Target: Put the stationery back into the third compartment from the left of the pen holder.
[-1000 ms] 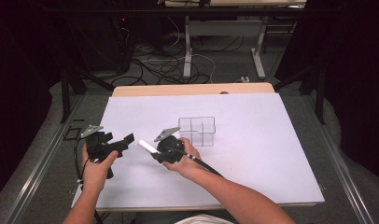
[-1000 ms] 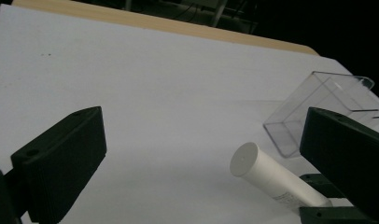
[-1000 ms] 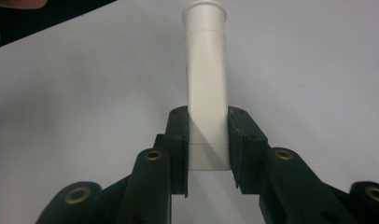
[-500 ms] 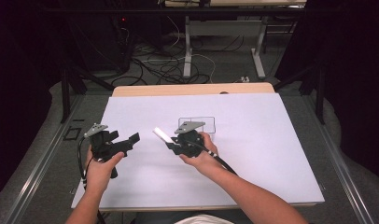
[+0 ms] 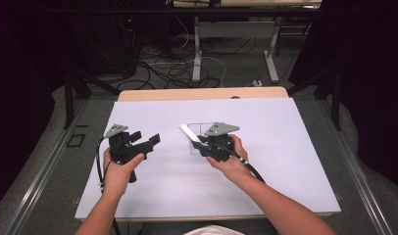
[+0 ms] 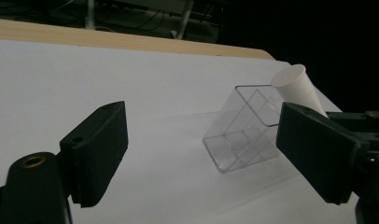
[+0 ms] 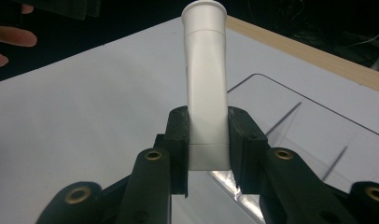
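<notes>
High view: your right gripper [image 5: 193,137] grips a white tube [image 5: 188,132] above the clear box [image 5: 196,147] on the bench [image 5: 285,147] — your left gripper [image 5: 150,142] is held apart to its left.
Left gripper view: your jaws spread wide, nothing between; box tilted.
Right gripper view: jaws clamp the tube — cap pointing away.

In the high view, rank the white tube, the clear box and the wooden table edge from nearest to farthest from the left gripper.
1. White tube, to its right, clamped in the right gripper.
2. Clear box, just beyond the tube.
3. Wooden table edge, at the far side.
</notes>
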Motion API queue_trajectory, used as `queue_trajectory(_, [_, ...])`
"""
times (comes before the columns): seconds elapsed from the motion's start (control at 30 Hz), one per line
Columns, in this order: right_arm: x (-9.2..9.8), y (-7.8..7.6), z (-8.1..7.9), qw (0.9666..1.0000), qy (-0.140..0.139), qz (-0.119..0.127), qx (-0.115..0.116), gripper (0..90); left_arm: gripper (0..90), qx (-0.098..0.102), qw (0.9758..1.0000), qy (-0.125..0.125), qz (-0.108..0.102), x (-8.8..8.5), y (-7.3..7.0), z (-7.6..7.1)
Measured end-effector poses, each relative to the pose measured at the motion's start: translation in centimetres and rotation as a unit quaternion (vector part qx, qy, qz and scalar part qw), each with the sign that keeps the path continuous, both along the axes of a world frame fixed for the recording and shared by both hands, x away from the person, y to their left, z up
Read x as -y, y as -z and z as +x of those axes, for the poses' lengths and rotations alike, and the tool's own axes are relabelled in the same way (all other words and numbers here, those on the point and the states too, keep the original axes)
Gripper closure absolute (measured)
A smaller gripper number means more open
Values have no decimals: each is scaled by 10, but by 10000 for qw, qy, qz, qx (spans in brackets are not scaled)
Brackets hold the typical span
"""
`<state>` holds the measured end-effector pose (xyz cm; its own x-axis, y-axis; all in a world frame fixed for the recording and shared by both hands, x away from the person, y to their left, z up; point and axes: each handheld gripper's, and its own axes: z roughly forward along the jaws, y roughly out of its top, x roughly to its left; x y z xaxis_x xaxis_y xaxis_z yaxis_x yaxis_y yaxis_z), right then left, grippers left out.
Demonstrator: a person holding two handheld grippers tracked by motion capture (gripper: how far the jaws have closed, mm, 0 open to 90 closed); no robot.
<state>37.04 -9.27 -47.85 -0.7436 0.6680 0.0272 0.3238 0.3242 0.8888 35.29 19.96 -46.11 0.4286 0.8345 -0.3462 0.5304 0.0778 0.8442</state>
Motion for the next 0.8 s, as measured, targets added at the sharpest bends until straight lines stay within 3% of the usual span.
queue_trajectory(0.23, [17, 2, -3, 9997, 183, 82, 102, 712, 215, -1, 9993, 353, -158, 28, -12, 5])
queue_trajectory(0.3, [21, 3, -3, 9996, 229, 121, 139, 712, 264, 22, 9988, 462, -181, 35, -14, 7])
queue_trajectory(0.6, [27, 4, -6, 9988, 362, 177, 285, 712, 284, -192, 9971, 709, -189, 55, -21, 17])
queue_trajectory(0.7, [28, 3, -6, 9986, 383, 182, 316, 712, 322, -298, 9960, 760, -372, 61, -22, 19])
queue_trajectory(0.8, [28, 2, -7, 9982, 427, 235, 336, 712, 369, -441, 9931, 912, -586, 66, -22, 24])
